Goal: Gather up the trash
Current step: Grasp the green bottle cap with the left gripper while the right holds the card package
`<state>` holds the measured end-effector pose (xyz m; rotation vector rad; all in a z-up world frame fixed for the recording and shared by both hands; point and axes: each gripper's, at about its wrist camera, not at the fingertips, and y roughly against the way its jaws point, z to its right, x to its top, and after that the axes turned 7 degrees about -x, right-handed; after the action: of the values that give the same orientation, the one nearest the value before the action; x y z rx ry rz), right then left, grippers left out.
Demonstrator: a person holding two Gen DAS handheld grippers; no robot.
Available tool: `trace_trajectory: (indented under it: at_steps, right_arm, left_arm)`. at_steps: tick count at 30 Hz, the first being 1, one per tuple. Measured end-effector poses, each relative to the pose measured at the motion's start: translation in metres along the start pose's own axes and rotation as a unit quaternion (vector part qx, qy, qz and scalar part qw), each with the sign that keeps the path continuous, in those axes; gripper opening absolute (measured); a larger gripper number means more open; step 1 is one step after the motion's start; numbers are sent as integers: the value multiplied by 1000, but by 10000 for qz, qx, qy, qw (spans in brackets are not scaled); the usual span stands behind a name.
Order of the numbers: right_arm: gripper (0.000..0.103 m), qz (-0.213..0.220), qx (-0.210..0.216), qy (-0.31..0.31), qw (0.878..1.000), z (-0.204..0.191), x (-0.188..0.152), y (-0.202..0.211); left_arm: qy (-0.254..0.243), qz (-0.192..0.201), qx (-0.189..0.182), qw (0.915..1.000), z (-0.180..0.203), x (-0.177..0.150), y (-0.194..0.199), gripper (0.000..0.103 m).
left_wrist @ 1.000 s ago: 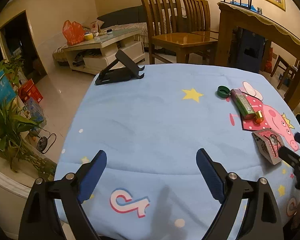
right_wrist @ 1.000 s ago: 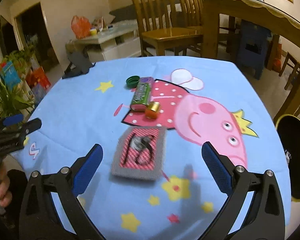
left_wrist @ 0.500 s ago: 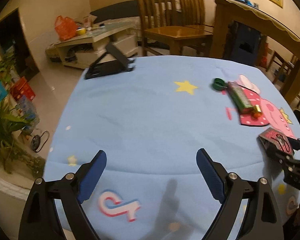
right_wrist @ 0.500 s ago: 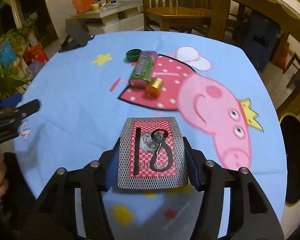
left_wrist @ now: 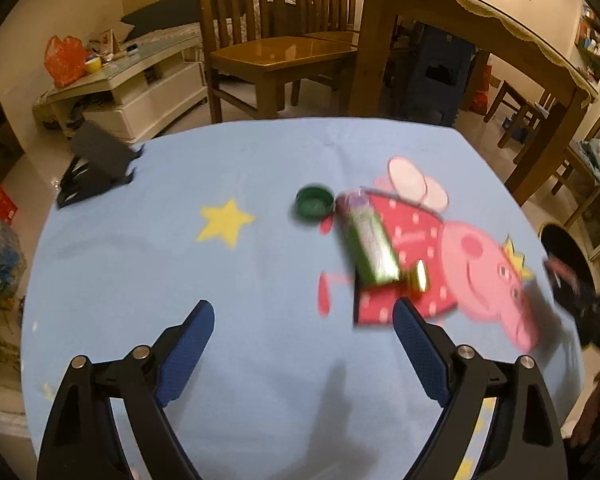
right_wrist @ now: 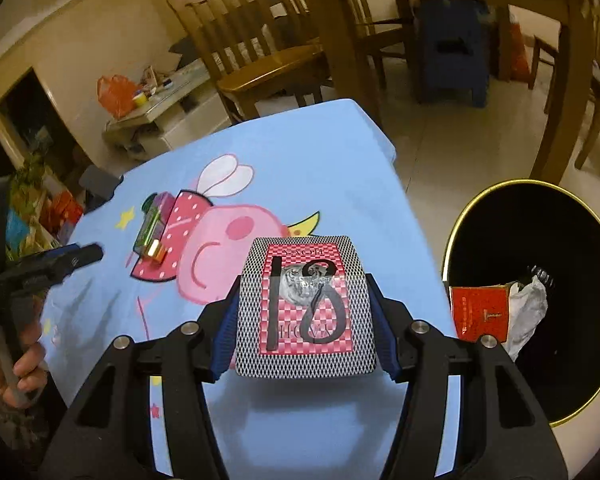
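Note:
My right gripper is shut on a red and grey checkered box, held above the blue tablecloth near its right edge. A black bin with a gold rim stands on the floor to the right, with a red carton and crumpled paper inside. My left gripper is open over the cloth with nothing between its fingers. Just beyond it lie a green wrapper, a small gold cap and a green bottle cap. The left gripper also shows at the left of the right wrist view.
A black phone stand sits at the table's far left corner. Wooden chairs and a large wooden table stand beyond. A low white table with an orange bag is at the back left. Plants are at the left.
My right gripper closed on the checkered box, lifted it and swung right toward the bin. My left gripper moved right, bringing the green wrapper and caps close in front of it.

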<state>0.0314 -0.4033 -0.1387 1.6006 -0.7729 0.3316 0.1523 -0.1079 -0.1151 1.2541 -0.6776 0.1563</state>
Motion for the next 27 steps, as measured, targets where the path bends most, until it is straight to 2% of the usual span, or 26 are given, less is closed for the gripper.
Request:
trace_trajectory:
  at_steps: [2,4,7,10,15,21,24,27]
  right_arm:
    - [56,154,29,72,9999,-2,3,4]
    - [56,236,72,75,9997,-4,4,8]
    - [56,289,99,-72,9995,3,6,12]
    - [56,296,129,-288,9991,13,7,14]
    - [56,229,137,-553,9981,22,8,13]
    - [56,240,23,-461,9986,13,10,11]
    - [56,227,11,-471,9986,11,10,10]
    - [56,214,3,-456,9987,11,10,9]
  left_arm:
    - [-4,-18,76,10000,-4,20,-14,86]
    - [-51,-130,165,9998,-9,41,-35,74]
    - [-188,-302,232,9991,-17,58,-58,65]
    - [-331,-419,208,9984,-27,62,-72,63]
    - [-544,-351,-50,9979,-30,66,-81,63]
    - [-886,-213,-132,9958,-21,69,-88,62]
    - [-1020,-122,-144,9946,-15,65,-86,58]
    - [-955,-24,-479,9943,-16,61,-77,58]
